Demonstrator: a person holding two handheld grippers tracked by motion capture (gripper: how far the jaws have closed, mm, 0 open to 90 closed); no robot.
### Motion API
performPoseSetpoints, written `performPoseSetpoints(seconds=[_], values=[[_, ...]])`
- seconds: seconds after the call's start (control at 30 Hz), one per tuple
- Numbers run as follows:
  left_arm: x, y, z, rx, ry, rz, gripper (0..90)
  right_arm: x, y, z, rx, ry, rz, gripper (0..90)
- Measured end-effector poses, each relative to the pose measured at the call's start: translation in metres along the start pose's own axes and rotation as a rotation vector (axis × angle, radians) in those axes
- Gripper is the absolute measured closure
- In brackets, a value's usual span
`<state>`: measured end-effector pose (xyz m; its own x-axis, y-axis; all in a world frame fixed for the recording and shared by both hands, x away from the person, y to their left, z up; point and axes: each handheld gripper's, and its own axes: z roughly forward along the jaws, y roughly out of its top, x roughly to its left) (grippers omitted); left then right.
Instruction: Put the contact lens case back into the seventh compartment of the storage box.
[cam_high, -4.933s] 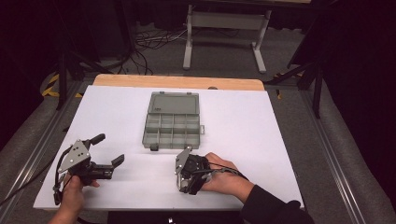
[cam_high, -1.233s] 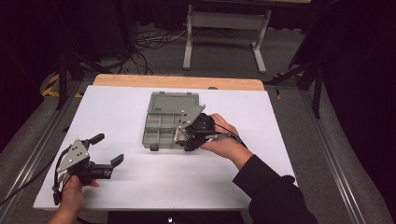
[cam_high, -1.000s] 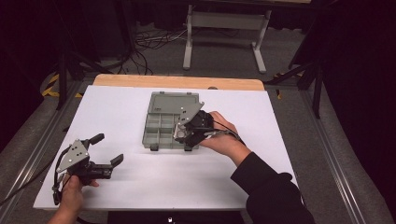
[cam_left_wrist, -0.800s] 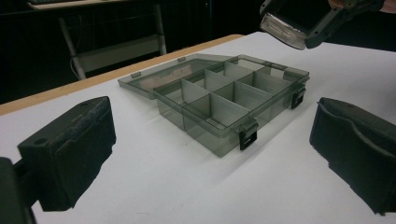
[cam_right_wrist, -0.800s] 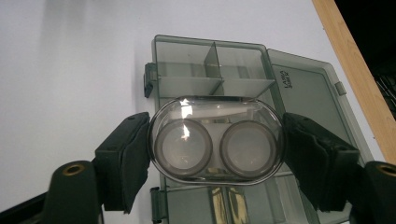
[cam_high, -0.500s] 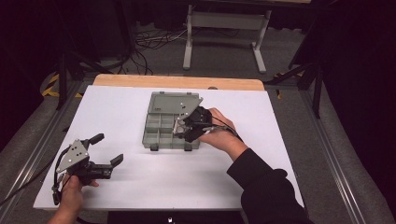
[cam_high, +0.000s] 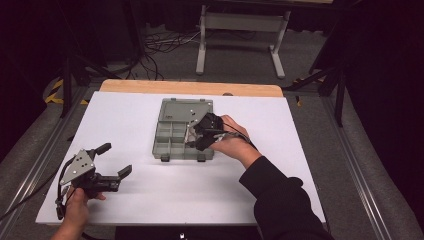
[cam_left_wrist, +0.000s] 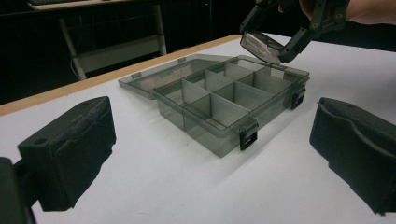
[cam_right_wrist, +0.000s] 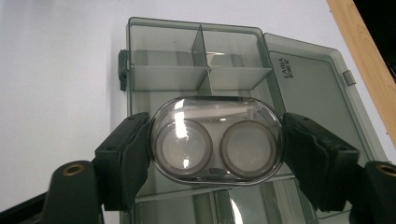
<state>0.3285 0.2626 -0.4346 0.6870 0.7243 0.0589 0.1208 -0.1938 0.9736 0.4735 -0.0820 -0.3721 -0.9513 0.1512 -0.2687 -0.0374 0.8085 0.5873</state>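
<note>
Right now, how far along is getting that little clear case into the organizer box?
Done: the organizer box lies open and the right hand-held gripper is shut on the clear oval case. In hand: the case hangs over the compartments, not yet touching. Left: lower it in and let go. The left hand-held gripper waits open, apart from the box.

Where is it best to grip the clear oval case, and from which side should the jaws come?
Grip the clear oval case across its two narrow rounded ends, coming from its long edge, as the right gripper does: the flat faces are broad, the ends fit the pads.
</note>
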Motion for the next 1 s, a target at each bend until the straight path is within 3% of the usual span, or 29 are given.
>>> performPoseSetpoints(seconds=[1.0], values=[[0.000,0.000,0.000,-0.001,0.001,-0.001,1.2,-0.007,-0.006,0.022,0.074,0.094,0.007,26.7]])
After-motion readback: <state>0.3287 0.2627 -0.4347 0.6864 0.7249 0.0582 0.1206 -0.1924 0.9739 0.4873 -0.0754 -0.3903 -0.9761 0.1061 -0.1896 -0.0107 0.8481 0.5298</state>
